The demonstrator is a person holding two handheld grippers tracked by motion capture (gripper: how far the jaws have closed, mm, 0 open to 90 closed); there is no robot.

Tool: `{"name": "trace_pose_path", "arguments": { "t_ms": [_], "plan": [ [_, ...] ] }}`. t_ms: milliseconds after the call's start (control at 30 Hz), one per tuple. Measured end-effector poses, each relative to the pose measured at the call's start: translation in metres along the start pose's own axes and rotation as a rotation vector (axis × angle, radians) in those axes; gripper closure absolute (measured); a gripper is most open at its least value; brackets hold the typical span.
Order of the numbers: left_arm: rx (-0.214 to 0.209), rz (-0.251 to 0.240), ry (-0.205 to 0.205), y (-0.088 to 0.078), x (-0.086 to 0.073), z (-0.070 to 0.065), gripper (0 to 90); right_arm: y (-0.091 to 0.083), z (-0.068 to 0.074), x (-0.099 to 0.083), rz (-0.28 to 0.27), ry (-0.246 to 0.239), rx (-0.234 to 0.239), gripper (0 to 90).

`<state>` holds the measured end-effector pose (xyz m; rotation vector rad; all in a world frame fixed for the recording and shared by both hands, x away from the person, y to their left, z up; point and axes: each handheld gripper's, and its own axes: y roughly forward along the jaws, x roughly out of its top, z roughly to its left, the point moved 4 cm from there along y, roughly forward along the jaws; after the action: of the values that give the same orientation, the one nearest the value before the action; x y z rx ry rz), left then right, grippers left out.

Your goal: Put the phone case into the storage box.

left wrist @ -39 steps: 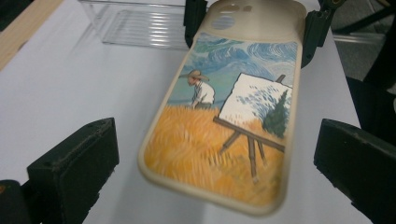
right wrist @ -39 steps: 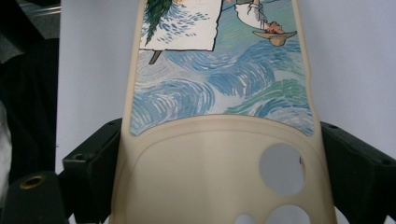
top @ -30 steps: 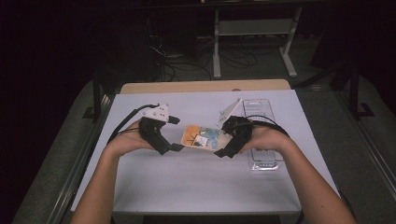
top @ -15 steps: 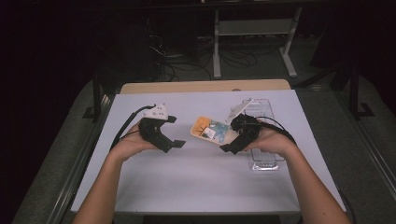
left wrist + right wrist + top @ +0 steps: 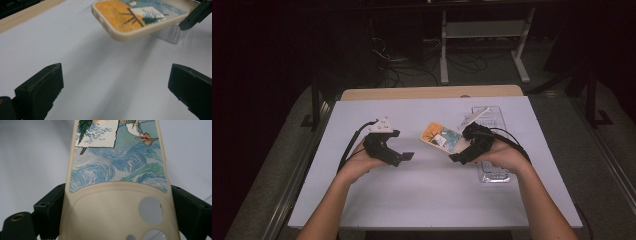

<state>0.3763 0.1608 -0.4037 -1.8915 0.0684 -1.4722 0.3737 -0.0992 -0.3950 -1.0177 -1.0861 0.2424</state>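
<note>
Dark room all around, cables and a metal stand at the back, and a white desk (image 5: 422,200) in the middle where everything's going on. Right gripper (image 5: 456,158) has its fingers clamped on the camera-cutout end of a cream phone case (image 5: 442,138) with a painted orange and blue scene on it, holding it up off the desk, a bit tilted, roughly centre and just left of a clear plastic tray (image 5: 492,150) lying flat on the desk. Left gripper (image 5: 404,157) sits a little way to the left with its fingers spread wide, holding nothing, pointed at the free end of the case. My guess is this is a handover or a two-handed reposition, though I can't say for sure where the case is meant to end up. If the left one is going to take it, I'd bring it in level with the case's tilt, so the fingers straddle the long edges near the orange end, then close gently since the case looks soft and bendy. Keep the right grip firm until the left has a real bite, otherwise it'll sag or twist out.
</note>
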Motion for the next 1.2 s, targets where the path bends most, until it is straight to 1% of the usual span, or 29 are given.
{"name": "trace_pose_path", "arguments": {
  "t_ms": [33,167,267,367,400,467,567,633,700,733,767,800,833,900,933,1000,1033,1067,1133,1167,1200],
  "plan": [
    [0.008,-0.006,-0.008,0.001,-0.003,-0.002,0.0,-0.001,0.0,0.0,-0.001,0.005,-0.002,10.1],
    [0.013,-0.016,-0.022,0.004,-0.007,-0.007,0.0,-0.003,0.001,-0.002,-0.004,0.008,0.004,10.0],
    [0.008,-0.016,-0.026,0.007,-0.013,-0.012,0.0,-0.002,0.002,-0.004,-0.004,0.008,0.004,10.0],
    [0.004,-0.011,-0.025,0.009,-0.014,-0.013,0.0,-0.001,0.003,-0.005,-0.003,0.011,0.004,10.0],
    [0.01,-0.023,-0.028,0.01,-0.012,-0.014,0.0,0.0,0.003,-0.006,-0.001,0.007,0.004,10.0],
    [0.011,-0.024,-0.026,0.01,-0.012,-0.013,0.0,0.001,0.004,-0.007,0.001,0.01,0.006,10.0],
    [0.015,-0.037,-0.037,0.012,-0.012,-0.014,0.0,0.003,0.005,-0.007,0.005,0.005,0.009,10.0],
    [0.012,-0.032,-0.038,0.013,-0.012,-0.016,0.0,0.003,0.005,-0.007,0.005,0.005,0.01,10.0],
    [0.009,-0.02,-0.027,0.014,-0.012,-0.017,0.0,0.004,0.006,-0.007,0.009,0.01,0.011,10.0],
    [0.009,-0.018,-0.012,0.015,-0.012,-0.018,0.0,0.004,0.006,-0.007,0.009,0.01,0.011,10.0],
    [0.008,-0.017,-0.019,0.016,-0.012,-0.02,0.0,0.004,0.006,-0.007,0.01,0.01,0.012,10.0],
    [0.006,-0.018,-0.001,0.016,-0.012,-0.02,0.0,0.004,0.006,-0.007,0.01,0.01,0.012,10.0],
    [-0.001,-0.02,0.003,0.017,-0.012,-0.023,0.0,0.004,0.006,-0.007,0.01,0.011,0.013,10.0],
    [0.001,-0.016,0.009,0.018,-0.012,-0.024,0.0,0.004,0.006,-0.008,0.01,0.009,0.013,10.0],
    [-0.003,-0.006,0.031,0.019,-0.013,-0.025,0.0,0.004,0.006,-0.007,0.008,0.008,0.014,10.0],
    [0.0,-0.006,0.029,0.02,-0.013,-0.027,0.0,0.003,0.006,-0.008,0.008,0.009,0.016,10.0],
    [0.006,-0.001,0.064,0.021,-0.014,-0.028,0.0,0.003,0.006,-0.008,0.008,0.01,0.016,9.9],
    [0.006,-0.001,0.064,0.021,-0.014,-0.028,0.0,0.003,0.006,-0.008,0.008,0.01,0.016,9.9],
    [0.024,-0.001,0.108,0.021,-0.013,-0.029,0.0,0.003,0.006,-0.008,0.008,0.013,0.019,10.0],
    [0.034,-0.01,0.121,0.021,-0.012,-0.03,0.0,0.003,0.006,-0.008,0.009,0.015,0.021,10.0],
    [0.047,-0.012,0.147,0.02,-0.012,-0.031,0.0,0.003,0.006,-0.008,0.011,0.014,0.021,10.0]
  ]
}}
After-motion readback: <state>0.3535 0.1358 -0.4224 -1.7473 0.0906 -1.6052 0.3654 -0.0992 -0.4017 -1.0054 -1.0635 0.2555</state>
